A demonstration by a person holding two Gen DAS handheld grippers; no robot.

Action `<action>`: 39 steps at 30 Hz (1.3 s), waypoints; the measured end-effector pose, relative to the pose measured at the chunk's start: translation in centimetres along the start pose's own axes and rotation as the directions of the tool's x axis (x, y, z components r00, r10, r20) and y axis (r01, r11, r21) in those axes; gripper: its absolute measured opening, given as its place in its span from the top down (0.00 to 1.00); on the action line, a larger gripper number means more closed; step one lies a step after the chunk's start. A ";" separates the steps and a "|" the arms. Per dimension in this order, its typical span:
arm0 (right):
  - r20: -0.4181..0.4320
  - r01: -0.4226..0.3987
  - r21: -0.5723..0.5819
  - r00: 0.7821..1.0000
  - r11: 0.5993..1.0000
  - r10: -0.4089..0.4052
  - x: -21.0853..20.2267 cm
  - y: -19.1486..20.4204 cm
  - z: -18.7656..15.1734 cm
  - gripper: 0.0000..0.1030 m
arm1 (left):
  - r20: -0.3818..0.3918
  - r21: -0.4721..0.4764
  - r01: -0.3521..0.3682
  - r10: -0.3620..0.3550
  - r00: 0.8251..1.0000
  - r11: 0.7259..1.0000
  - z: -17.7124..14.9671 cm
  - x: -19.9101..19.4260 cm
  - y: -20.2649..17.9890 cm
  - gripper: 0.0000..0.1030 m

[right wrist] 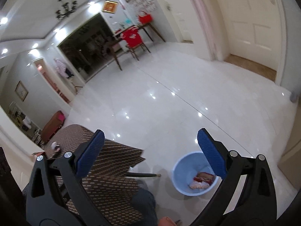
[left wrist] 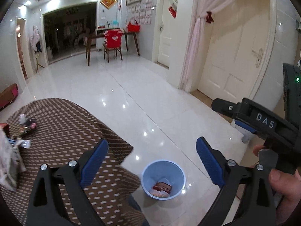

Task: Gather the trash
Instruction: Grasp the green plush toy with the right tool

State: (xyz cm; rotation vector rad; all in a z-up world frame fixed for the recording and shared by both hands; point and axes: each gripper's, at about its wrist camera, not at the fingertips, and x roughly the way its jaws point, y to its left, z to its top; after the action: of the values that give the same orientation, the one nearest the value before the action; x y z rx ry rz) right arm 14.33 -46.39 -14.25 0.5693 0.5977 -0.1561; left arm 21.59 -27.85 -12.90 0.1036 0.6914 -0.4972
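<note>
A light blue bin [left wrist: 163,179] stands on the white floor beside the table, with a red-brown wrapper [left wrist: 162,186] and pale scraps inside. It also shows in the right wrist view [right wrist: 190,177]. My left gripper [left wrist: 152,162] is open and empty, above the table's corner and the bin. My right gripper [right wrist: 150,153] is open and empty, high over the bin. Its body [left wrist: 263,124] shows at the right of the left wrist view. More trash lies on the table: a dark wrapper [left wrist: 28,126], a white crumpled piece [left wrist: 22,118] and a pale bag [left wrist: 9,162].
The table [left wrist: 71,131] has a brown patterned cloth; its corner is next to the bin. A person's knee [right wrist: 144,203] is below the table edge. A far wooden table with a red-covered chair [left wrist: 112,41] and cream doors [left wrist: 235,52] lie beyond.
</note>
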 end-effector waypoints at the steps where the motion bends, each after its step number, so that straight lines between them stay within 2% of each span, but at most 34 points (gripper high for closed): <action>1: 0.005 -0.008 -0.014 1.000 1.000 0.008 -0.3 0.9 -0.1 0.06 | 0.009 -0.004 -0.008 0.008 1.000 1.000 0.0 -0.7 0.5 0.10; 9: -0.011 -0.107 -0.184 0.994 0.977 0.107 -1.2 9.7 -1.1 0.06 | 0.083 -0.078 -0.080 0.086 0.993 0.994 -0.9 -6.6 6.8 0.10; 19: -0.095 -0.261 -0.358 0.965 0.897 0.243 -0.3 21.0 -4.9 0.06 | 0.113 -0.214 -0.216 0.243 0.963 0.953 -3.7 -12.4 16.1 0.10; 25: -0.174 -0.346 -0.446 0.938 0.825 0.299 1.2 27.2 -8.7 0.06 | 0.098 -0.281 -0.308 0.347 0.933 0.909 -6.6 -15.3 21.6 0.10; 29: -0.253 -0.408 -0.492 0.912 0.769 0.322 2.8 31.4 -11.8 0.06 | 0.072 -0.339 -0.346 0.391 0.918 0.875 -8.9 -16.7 24.6 0.10; 32: -0.316 -0.445 -0.523 0.893 0.727 0.319 4.2 34.0 -14.3 0.06 | 0.048 -0.373 -0.380 0.427 0.903 0.846 -10.8 -17.6 26.8 0.10; 36: -0.391 -0.490 -0.587 0.869 0.645 0.303 5.8 38.1 -17.9 0.06 | 0.002 -0.411 -0.437 0.480 0.877 0.800 -13.4 -18.6 29.9 0.10; 39: -0.422 -0.498 -0.627 0.864 0.599 0.276 7.2 40.7 -19.9 0.06 | -0.029 -0.444 -0.459 0.500 0.866 0.770 -14.6 -19.1 32.5 0.10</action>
State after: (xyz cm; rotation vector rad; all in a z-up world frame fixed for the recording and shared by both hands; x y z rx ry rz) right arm 22.71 -1.27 -13.16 -0.0792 0.7373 0.5933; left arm 15.79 12.10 -14.36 -0.1672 0.6420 0.1597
